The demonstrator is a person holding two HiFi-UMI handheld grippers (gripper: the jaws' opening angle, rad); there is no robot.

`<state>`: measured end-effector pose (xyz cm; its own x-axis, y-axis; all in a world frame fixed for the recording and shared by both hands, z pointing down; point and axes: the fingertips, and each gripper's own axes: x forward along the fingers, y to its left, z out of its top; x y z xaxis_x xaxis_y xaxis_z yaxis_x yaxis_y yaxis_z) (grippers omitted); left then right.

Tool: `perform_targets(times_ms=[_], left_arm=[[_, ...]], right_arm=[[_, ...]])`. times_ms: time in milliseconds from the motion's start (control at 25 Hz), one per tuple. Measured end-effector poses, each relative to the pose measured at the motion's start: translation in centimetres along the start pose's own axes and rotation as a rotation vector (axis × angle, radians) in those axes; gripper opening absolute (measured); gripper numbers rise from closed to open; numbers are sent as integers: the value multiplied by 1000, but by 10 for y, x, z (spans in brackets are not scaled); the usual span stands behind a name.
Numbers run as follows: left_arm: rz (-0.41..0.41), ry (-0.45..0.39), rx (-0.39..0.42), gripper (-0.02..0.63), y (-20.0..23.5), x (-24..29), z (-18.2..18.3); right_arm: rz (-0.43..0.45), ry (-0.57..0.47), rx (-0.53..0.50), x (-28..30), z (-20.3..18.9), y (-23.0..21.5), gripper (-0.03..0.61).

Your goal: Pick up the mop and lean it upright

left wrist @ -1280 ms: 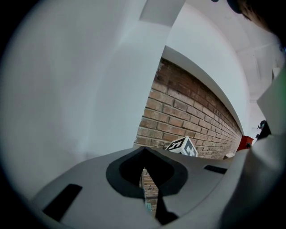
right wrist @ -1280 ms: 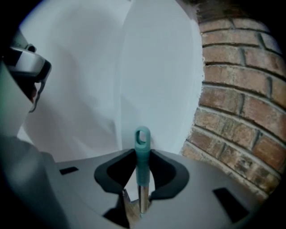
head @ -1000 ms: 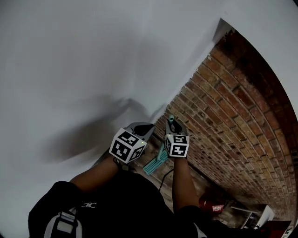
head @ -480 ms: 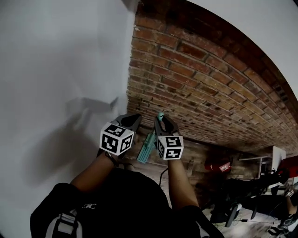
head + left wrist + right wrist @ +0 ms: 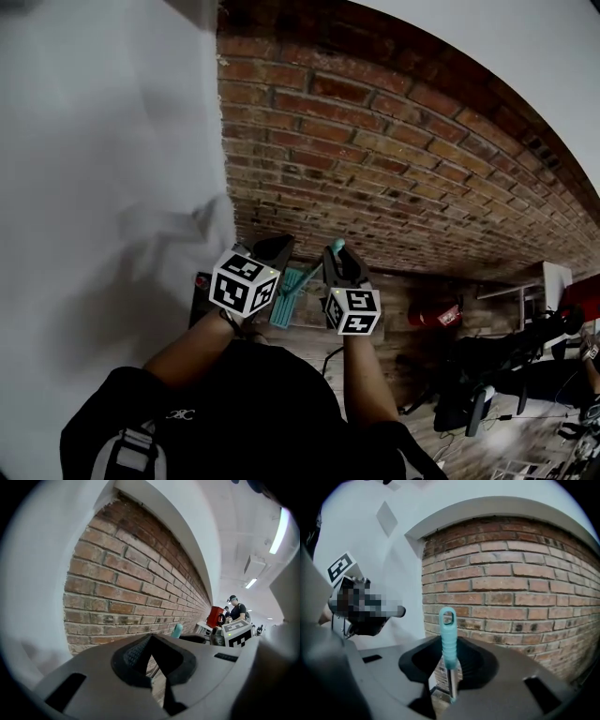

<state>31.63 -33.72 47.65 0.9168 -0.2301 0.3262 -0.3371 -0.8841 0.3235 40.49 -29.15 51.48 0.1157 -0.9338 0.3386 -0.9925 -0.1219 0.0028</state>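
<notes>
While the right gripper [image 5: 450, 677] is clamped on the mop [image 5: 448, 634] just under its teal grip, the left gripper [image 5: 152, 658] has its jaws together with nothing in them. Pickup looks done: the mop is held about upright, hang loop on top, mop head [image 5: 284, 298] low between the two grippers. Can't tell if it touches the floor. Brick wall [image 5: 394, 159] is close ahead. Left to do, I'd say: lean the handle on the wall, then let go.
</notes>
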Motion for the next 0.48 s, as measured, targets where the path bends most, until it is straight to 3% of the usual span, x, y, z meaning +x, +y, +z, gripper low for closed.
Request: perform_targets(times_ms=[280, 480], left_arm=[[-22, 13, -2, -9, -16, 7, -8], [4, 15, 25, -9, -16, 3, -10]], right_arm=[[-35, -3, 19, -15, -6, -18, 110], [-26, -2, 18, -13, -6, -20, 110]])
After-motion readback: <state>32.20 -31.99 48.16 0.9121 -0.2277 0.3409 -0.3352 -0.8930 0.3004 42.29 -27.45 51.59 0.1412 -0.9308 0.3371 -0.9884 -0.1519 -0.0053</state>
